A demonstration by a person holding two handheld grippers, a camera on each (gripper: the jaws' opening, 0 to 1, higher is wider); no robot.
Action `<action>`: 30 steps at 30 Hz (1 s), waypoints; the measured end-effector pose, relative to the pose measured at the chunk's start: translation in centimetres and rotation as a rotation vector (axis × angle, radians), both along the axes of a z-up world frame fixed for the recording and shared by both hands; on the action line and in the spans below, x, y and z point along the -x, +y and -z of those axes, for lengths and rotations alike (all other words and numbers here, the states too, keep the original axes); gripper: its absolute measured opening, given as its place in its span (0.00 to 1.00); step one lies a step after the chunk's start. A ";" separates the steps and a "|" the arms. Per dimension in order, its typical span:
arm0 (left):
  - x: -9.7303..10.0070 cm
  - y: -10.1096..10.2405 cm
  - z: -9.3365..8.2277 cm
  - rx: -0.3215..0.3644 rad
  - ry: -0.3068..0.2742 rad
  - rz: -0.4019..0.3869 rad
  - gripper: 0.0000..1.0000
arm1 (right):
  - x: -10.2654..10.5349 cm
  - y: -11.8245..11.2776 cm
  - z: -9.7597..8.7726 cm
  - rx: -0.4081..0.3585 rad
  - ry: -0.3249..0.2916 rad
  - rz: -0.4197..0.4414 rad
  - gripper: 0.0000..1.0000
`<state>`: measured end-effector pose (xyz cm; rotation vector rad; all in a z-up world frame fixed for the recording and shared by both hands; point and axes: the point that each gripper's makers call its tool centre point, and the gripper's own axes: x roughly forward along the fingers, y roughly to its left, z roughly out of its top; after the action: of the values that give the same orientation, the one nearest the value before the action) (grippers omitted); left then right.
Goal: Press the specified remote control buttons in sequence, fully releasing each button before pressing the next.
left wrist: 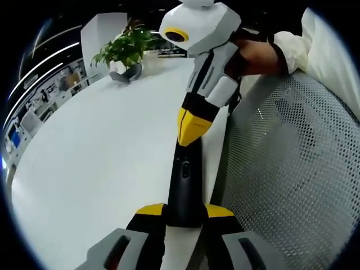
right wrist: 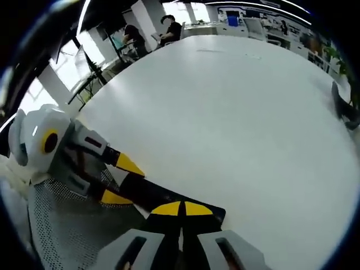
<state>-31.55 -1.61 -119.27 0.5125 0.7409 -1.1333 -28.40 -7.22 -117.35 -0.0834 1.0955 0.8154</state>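
Black remote (left wrist: 184, 188) at the white table (left wrist: 95, 163) edge, beside a mesh chair (left wrist: 287, 169). Left gripper (left wrist: 184, 216): jaws clamped on the remote's near end. Right gripper (right wrist: 181, 209): yellow tips pressed together, resting on the remote's upper face. Potted plant (left wrist: 125, 49) far back.

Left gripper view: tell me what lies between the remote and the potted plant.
Only bare white table. The remote, clamped in the left gripper, sits near; the potted plant stands far across, nothing between them.
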 end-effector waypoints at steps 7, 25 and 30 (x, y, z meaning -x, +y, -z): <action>-0.1 0.0 0.0 -0.001 0.000 0.001 0.25 | 0.5 0.2 0.4 -0.011 0.059 0.009 0.00; -0.2 0.1 -0.1 0.003 -0.002 0.002 0.25 | 1.2 0.4 0.7 0.002 0.078 -0.014 0.00; -0.2 0.1 -0.1 0.005 -0.002 0.002 0.25 | 1.1 0.3 0.7 -0.014 0.093 0.014 0.00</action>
<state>-31.38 -1.47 -119.20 0.5107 0.7357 -1.1355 -29.48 -6.88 -118.07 -0.0265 1.1767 0.8210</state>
